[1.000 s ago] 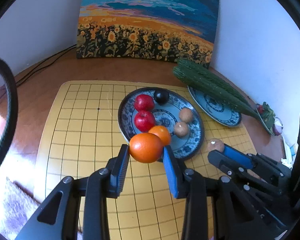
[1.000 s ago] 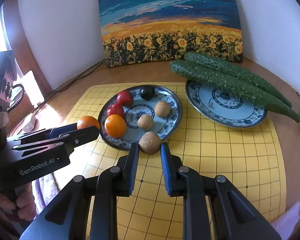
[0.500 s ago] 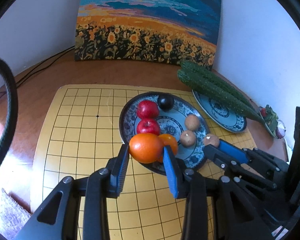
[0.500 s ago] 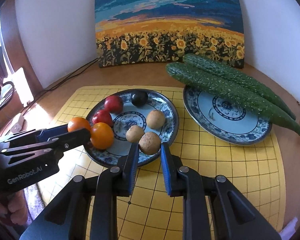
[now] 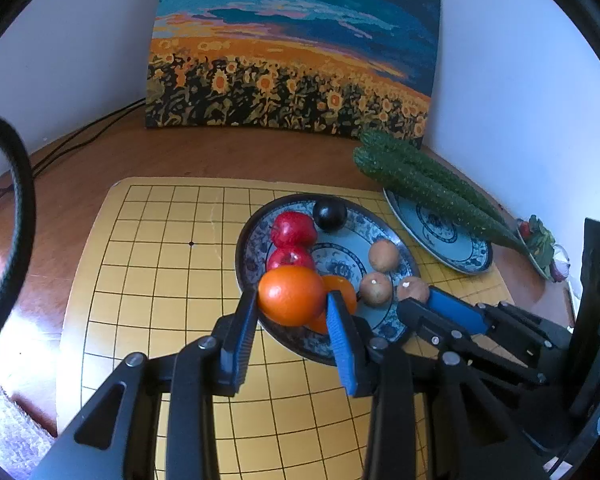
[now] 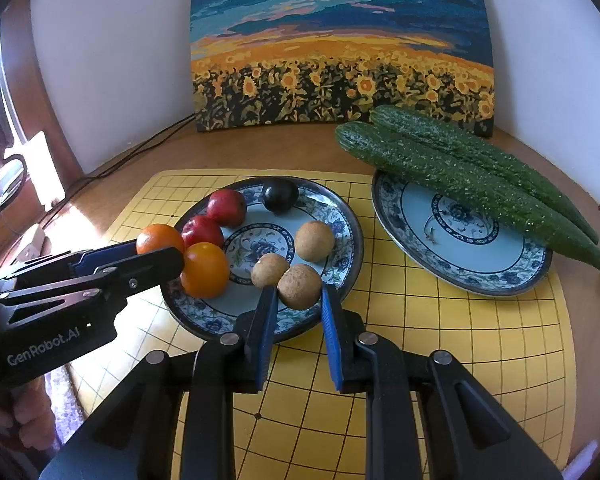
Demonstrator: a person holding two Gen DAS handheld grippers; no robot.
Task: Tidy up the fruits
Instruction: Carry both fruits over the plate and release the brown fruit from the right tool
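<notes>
My left gripper [image 5: 292, 300] is shut on an orange [image 5: 291, 295], held over the near-left rim of the blue patterned fruit plate [image 5: 248, 252]. My right gripper [image 6: 299, 292] is shut on a small brown round fruit [image 6: 299, 285] above the plate's near rim [image 6: 352, 232]. On the plate lie two red fruits [image 6: 227, 207], a dark plum [image 6: 280, 195], another orange [image 6: 205, 269] and two brown fruits [image 6: 314, 240]. In the right wrist view the left gripper [image 6: 160, 254] shows at the left with its orange [image 6: 159, 238]. The right gripper [image 5: 416, 300] shows at the right of the left wrist view.
A second patterned plate [image 6: 460, 256] on the right carries two long cucumbers [image 6: 460, 176]. Both plates stand on a yellow grid mat [image 6: 440, 340] over a wooden table. A sunflower painting [image 6: 340, 60] leans on the wall behind. Cables [image 5: 80, 140] run at the back left.
Both grippers have carried their fruits forward, from in front of the fruit plate to over its near rim. The plate now looks nearer in both views. Both grips are unchanged.
</notes>
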